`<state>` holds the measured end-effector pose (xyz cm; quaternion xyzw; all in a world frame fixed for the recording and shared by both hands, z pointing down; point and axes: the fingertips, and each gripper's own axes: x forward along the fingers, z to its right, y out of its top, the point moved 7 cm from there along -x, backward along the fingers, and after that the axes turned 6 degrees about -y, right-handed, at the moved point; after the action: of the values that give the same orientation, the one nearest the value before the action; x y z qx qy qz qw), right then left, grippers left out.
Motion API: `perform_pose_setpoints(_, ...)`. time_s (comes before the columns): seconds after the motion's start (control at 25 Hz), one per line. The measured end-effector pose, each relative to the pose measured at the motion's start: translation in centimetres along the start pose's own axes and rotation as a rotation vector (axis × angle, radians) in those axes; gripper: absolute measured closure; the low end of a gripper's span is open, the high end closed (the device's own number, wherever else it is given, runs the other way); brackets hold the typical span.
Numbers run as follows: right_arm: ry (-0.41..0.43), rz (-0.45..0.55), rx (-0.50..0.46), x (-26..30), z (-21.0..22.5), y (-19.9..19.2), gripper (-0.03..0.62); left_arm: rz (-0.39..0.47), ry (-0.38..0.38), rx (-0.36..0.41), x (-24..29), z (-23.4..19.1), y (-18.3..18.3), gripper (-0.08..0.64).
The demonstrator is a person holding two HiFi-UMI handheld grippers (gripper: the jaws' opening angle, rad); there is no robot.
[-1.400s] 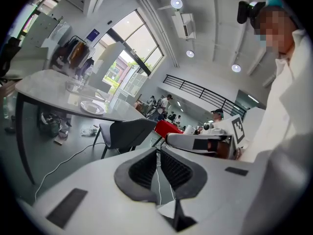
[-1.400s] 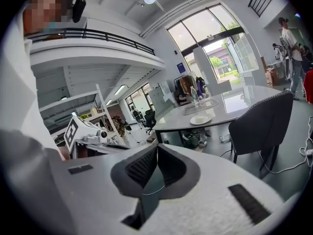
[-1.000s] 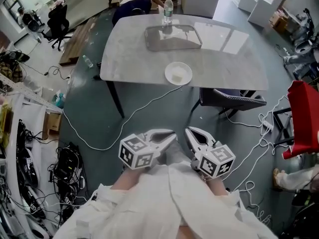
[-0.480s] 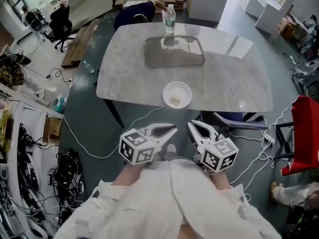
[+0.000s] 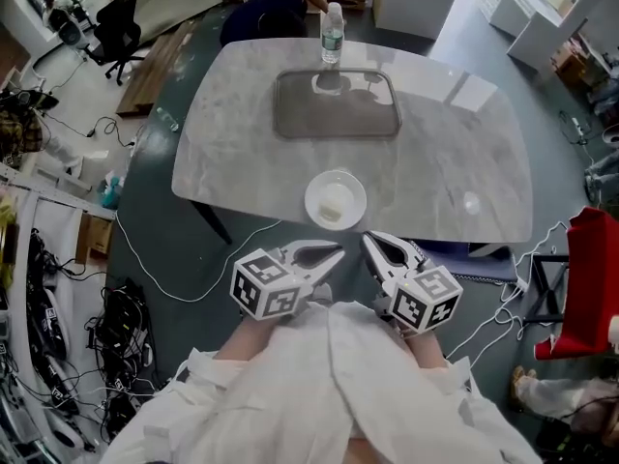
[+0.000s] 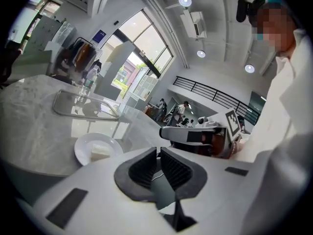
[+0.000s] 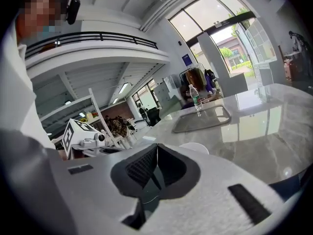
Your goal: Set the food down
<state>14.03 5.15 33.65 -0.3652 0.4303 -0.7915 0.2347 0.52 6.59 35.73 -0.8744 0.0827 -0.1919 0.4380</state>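
The left gripper (image 5: 332, 256) and right gripper (image 5: 371, 245) hover side by side just short of the table (image 5: 222, 133), each with its jaws pressed together on nothing. The food (image 5: 334, 204), a pale block, lies on a white plate (image 5: 313, 191) at the table's near edge. A tray (image 5: 337, 114) and a bottle (image 5: 333, 32) sit at the far side.

Plate (image 7: 194, 147) half hidden — behind right gripper (image 7: 156, 145)

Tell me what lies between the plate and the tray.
Nothing: only bare marble tabletop separates the plate from the tray, as the head view shows.
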Motion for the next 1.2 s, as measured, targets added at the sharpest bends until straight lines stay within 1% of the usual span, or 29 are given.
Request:
perform_pose_setpoints(0.28, 0.018, -0.037, 0.065, 1.4, 0.6, -0.8, 0.589, -0.03, 0.019, -0.058, 0.0, -1.1, -1.0, 0.525)
perform_pose_setpoints(0.48, 0.024, -0.079, 0.062, 3.3, 0.5, -1.4, 0.589, -0.036, 0.027, -0.081, -0.3, -2.8, -0.9, 0.525)
perform_pose_setpoints(0.64, -0.006, -0.075, 0.084, 4.6, 1.2, -0.6, 0.589, -0.051, 0.019, -0.083, -0.3, -4.5, 0.2, 0.525)
perform_pose_setpoints(0.88, -0.053, -0.094, 0.067, 5.7, 1.1, 0.8, 0.589, -0.075, 0.014, -0.082, -1.2, -6.6, 2.1, 0.525)
perform_pose_setpoints(1.0, -0.079, -0.125, 0.072, 6.1, 1.5, 0.6, 0.589, -0.087, 0.026, -0.091, -1.0, -7.8, 2.6, 0.525)
perform_pose_setpoints(1.2, -0.112, -0.169, 0.09, 6.6, 2.4, -0.2, 0.589, -0.101, 0.057, -0.132, -0.9, -10.0, 2.5, 0.525)
